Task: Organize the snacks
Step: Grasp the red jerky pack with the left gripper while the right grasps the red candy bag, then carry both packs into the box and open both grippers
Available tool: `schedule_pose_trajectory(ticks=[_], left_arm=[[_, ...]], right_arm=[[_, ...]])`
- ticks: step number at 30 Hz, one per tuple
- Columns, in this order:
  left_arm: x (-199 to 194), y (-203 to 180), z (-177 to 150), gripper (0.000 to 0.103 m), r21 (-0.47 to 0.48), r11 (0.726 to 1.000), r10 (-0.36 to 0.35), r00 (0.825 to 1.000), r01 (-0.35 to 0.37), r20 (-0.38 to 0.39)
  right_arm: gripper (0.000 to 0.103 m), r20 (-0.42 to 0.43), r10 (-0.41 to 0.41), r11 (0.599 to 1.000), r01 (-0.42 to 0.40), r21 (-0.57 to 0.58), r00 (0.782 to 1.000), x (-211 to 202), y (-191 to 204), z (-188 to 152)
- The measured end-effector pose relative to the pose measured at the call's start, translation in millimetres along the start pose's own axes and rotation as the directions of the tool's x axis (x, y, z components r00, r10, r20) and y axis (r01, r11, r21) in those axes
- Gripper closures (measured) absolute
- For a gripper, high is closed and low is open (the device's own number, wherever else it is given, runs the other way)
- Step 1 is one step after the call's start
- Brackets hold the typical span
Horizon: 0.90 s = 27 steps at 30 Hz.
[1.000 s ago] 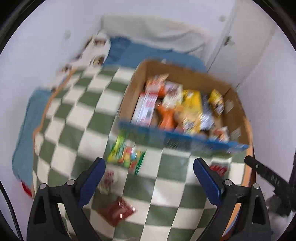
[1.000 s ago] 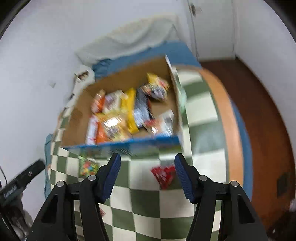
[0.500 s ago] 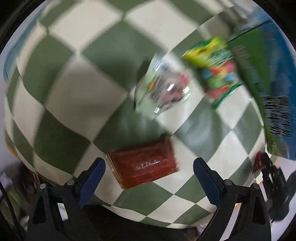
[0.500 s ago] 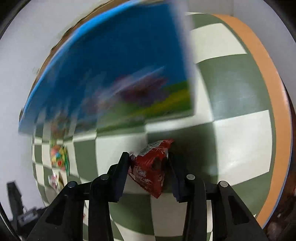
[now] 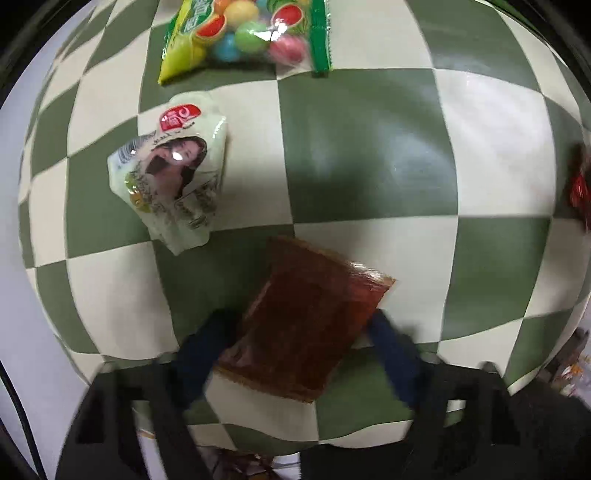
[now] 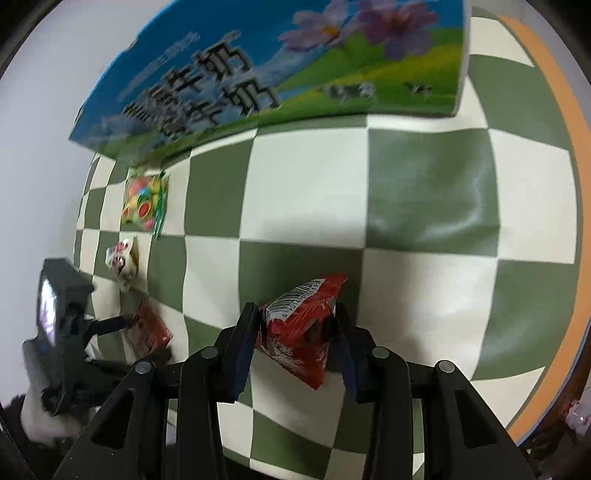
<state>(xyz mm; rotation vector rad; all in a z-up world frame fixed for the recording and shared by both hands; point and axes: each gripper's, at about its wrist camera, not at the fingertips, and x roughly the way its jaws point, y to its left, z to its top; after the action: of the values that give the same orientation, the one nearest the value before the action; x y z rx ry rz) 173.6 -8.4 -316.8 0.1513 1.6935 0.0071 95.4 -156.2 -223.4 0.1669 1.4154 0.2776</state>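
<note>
Both grippers down on the checkered cloth (image 5: 362,147) — each on a snack packet.

Left gripper (image 5: 299,332): half a second ago its fingers stood wide of the dark red flat packet (image 5: 306,321); now they bracket its sides, blurred, so whether they grip it I cannot tell. White packet (image 5: 173,173) and candy bag (image 5: 247,33) lie beyond it. Right gripper (image 6: 295,325): clamped on the red barcode packet (image 6: 303,325) as before, near the blue carton (image 6: 280,70) — view now sharp.
</note>
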Motion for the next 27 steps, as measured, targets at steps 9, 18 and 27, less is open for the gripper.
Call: schedule_pose_trajectory(ticks=[9, 18, 27], left_arm=[[-11.8, 17.5, 30.3, 0.045, -0.353, 0.888, -0.286, 0.955, 0.296, 0.08], [-8.0, -12.8, 34.5, 0.027, -0.212, 0.939, -0.272, 0.962, 0.271, 0.024], [-61.8, -45.4, 23.7, 0.049, -0.136, 0.962, -0.212, 0.963, 0.235, 0.167]], right_arm=[[0.06, -0.028, 0.01, 1.0, -0.01, 0.0, 1.0, 5.6, 7.1, -11.6], [0.06, -0.022, -0.008, 1.0, 0.009, 0.023, 1.0, 11.1, 8.8, -10.5], [0.063, 0.011, -0.01, 1.0, 0.01, 0.027, 1.0, 10.2, 19.3, -11.9]])
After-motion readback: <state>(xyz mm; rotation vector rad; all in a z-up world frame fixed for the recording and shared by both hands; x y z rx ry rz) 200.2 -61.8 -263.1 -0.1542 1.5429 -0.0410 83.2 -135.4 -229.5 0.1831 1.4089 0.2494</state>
